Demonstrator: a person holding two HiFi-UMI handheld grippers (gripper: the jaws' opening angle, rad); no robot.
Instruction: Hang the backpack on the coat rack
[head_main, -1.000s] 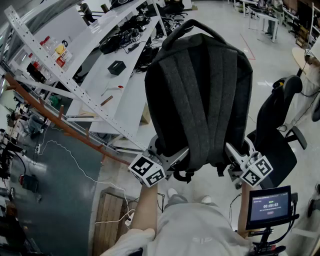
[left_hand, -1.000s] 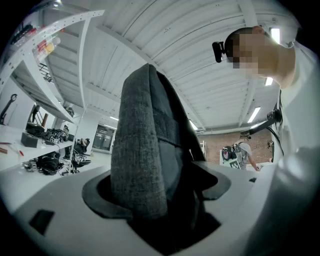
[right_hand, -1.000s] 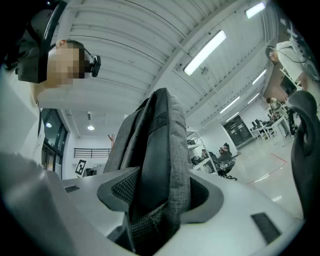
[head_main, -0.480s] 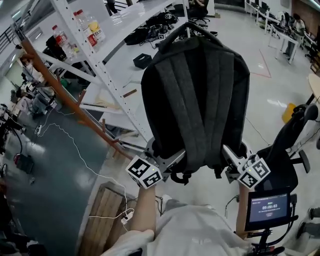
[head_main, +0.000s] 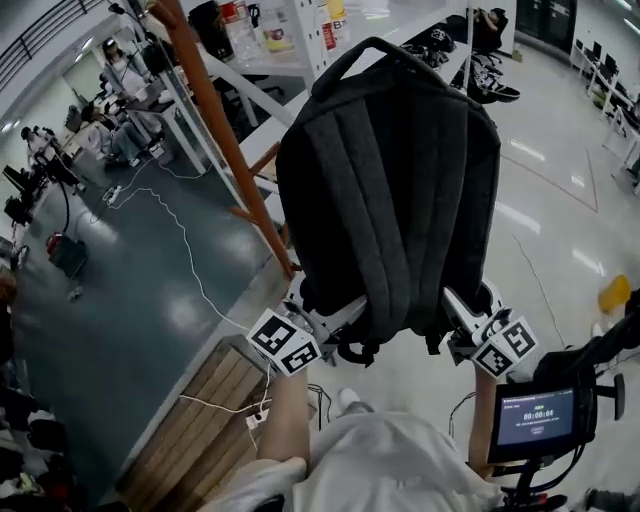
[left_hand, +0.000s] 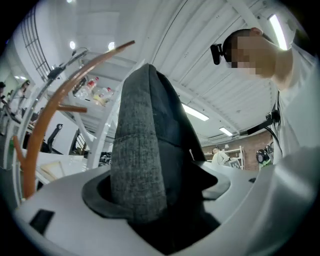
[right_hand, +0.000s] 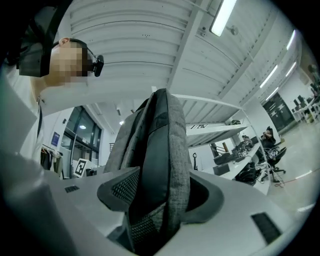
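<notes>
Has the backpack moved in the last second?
Yes. The backpack has been carried toward the wooden coat rack, whose pole now stands just beside it.

Backpack (head_main: 390, 190): dark grey fabric, held upright off the floor, strap side facing the head view, carry loop (head_main: 372, 50) at the top. Lower corners clamped in left tongs (head_main: 328, 312) and right tongs (head_main: 462, 306). Coat rack (head_main: 225, 150): brown wooden pole with pegs, just left of the backpack, apart from it.
</notes>
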